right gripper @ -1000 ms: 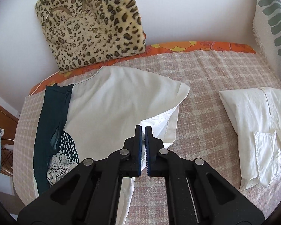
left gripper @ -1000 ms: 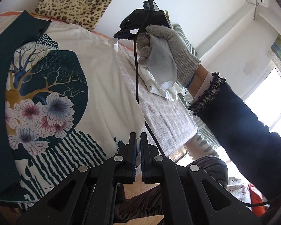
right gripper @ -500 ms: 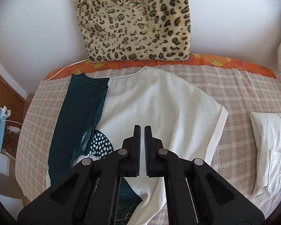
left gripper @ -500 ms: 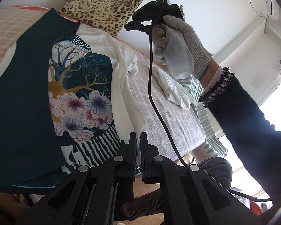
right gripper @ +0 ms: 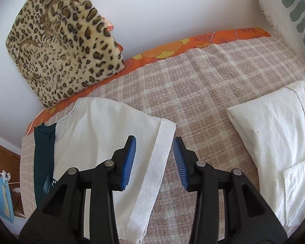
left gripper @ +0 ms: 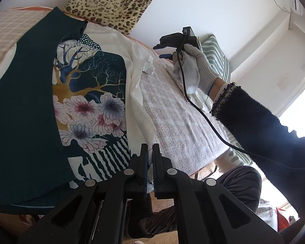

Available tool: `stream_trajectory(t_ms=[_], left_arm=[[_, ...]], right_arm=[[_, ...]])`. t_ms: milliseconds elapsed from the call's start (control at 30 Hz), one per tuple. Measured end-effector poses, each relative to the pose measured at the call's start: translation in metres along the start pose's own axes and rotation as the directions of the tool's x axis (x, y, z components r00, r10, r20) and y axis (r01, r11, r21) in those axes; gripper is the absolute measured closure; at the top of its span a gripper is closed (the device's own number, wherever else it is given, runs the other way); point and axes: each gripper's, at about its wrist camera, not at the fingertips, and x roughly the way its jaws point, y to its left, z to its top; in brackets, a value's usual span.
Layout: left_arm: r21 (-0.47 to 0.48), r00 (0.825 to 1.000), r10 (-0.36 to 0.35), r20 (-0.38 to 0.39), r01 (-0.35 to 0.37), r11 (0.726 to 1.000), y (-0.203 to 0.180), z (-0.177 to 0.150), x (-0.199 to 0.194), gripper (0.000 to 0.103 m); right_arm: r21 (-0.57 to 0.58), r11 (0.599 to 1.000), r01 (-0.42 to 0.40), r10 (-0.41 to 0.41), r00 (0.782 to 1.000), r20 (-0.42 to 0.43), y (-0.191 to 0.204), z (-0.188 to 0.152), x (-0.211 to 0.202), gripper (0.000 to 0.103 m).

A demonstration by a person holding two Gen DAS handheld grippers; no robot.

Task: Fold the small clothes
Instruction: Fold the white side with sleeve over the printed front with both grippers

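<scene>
Two grippers we hold: our left gripper pinches the shirt's white hem at six o'clock; our right gripper is opening, empty, above its sleeve on the bed.

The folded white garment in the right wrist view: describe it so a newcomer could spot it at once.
Start at the checked bed cover. At its right side, apart from the printed top, lies the folded white garment. Unlike the top with its dark green panel, it is plain white with a stitched patch pocket.
</scene>
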Motion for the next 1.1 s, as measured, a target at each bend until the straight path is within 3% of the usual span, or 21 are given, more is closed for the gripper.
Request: stream_trajectory(t_ms=[133, 333, 433, 533, 833, 1100], left_arm=[[-0.006, 1.000, -0.001, -0.014, 0.001, 1.000, -0.002, 0.001, 0.003, 0.101], [-0.010, 1.000, -0.018, -0.025, 0.017, 1.000, -0.004, 0.004, 0.006, 0.101], [-0.015, 0.999, -0.026, -0.030, 0.026, 1.000, -0.005, 0.004, 0.008, 0.101], [-0.031, 0.999, -0.032, -0.028, 0.031, 0.999, -0.001, 0.003, 0.007, 0.101], [-0.066, 1.000, -0.030, -0.005, 0.029, 0.997, 0.011, 0.001, -0.003, 0.101], [-0.089, 1.000, -0.023, 0.016, 0.024, 0.996, 0.018, -0.005, -0.015, 0.101]], right_arm=[[-0.028, 0.999, 0.044, -0.044, 0.999, 0.007, -0.008, 0.012, 0.029, 0.062], [-0.037, 0.999, 0.011, -0.011, 1.000, 0.002, -0.012, 0.007, 0.051, 0.062], [-0.067, 0.997, -0.035, 0.033, 0.999, -0.040, -0.002, 0.008, 0.054, 0.098], [-0.143, 0.990, 0.009, -0.013, 1.000, -0.029, 0.021, 0.012, 0.044, 0.098], [-0.241, 0.970, 0.006, 0.002, 1.000, 0.031, 0.098, 0.050, -0.009, 0.098], [-0.364, 0.927, 0.088, -0.091, 0.996, 0.007, 0.181, 0.046, 0.005, 0.098]])
